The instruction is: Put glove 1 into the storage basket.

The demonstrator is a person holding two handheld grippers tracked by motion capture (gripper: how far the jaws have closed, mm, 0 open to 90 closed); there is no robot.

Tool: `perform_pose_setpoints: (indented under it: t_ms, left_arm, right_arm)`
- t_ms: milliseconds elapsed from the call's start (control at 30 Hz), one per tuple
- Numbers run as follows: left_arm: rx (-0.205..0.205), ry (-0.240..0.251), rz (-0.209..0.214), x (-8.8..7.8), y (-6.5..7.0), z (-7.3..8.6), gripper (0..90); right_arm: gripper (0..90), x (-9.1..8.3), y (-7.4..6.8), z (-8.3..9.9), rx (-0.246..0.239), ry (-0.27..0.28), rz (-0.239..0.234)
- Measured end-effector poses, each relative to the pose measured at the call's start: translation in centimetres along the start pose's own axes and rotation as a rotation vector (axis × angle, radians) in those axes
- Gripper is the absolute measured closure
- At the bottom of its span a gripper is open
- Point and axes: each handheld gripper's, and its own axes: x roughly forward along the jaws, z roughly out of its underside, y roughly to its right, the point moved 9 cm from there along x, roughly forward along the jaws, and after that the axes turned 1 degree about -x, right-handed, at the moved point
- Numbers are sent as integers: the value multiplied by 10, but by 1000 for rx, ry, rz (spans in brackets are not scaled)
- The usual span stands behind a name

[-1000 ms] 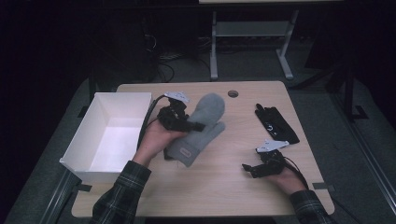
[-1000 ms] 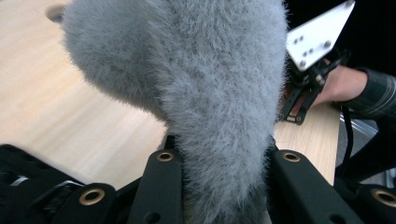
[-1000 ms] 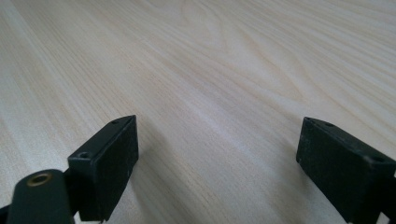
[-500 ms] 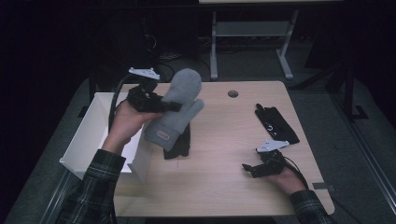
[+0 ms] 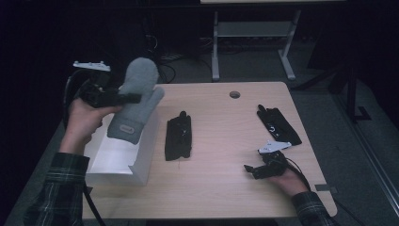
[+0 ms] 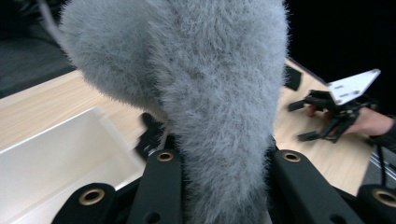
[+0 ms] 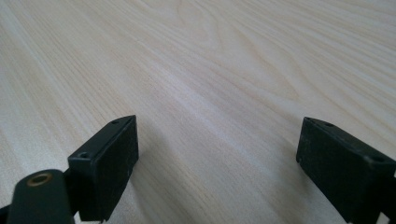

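Left gripper [image 5: 134,98] clamped on grey mitten [image 5: 134,106], held above white box [image 5: 123,157].
High view: right gripper [image 5: 251,170] rests low on table [image 5: 221,136]; black glove [image 5: 179,136] mid-table, probably another [image 5: 278,125] far right. Left gripper view: jaws pinch the fuzzy mitten [image 6: 205,93]. Right gripper view: jaws wide apart, nothing between, bare wood.

Grey mitten [image 6: 196,93]: fuzzy fleece-like cloth, long nap, matt, small sewn label near the cuff. Table [image 7: 224,56]: pale wood-grain top, smooth, faint satin sheen. White box [image 5: 123,155]: smooth, matt, looks like card or plastic, can't tell which. Two black gloves [image 5: 179,136] [image 5: 278,125]: dark matt fabric. Left gripper [image 6: 224,163] jaws: matt black plastic, brass-coloured eyelets. Sleeve [image 5: 63,193]: plaid woven cloth.
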Motion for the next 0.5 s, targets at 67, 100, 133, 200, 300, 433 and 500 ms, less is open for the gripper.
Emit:
perform_pose_setpoints:
  t_ms: [67, 100, 133, 200, 300, 433, 500]
  left_arm:
    - [-19, 4, -20, -8, -10, 6, 721]
    - [-31, 6, -26, -12, -15, 10, 721]
    - [-36, 5, -31, -14, -18, 13, 721]
    - [-52, -2, -48, -16, -25, 20, 721]
    - [-76, -16, -57, -15, -34, 33, 720]
    - [-109, -45, -73, -8, -46, 54, 720]
    - [-135, -58, -73, -2, -52, 66, 719]
  right_arm:
    - [128, 0, 0, 0, 0, 0, 0]
    - [128, 0, 0, 0, 1, 0, 1]
    - [128, 0, 0, 0, 1, 0, 1]
    - [128, 0, 0, 0, 1, 0, 1]
    - [128, 0, 0, 0, 1, 0, 1]
    - [128, 0, 0, 0, 1, 0, 2]
    - [128, 0, 0, 0, 1, 0, 1]
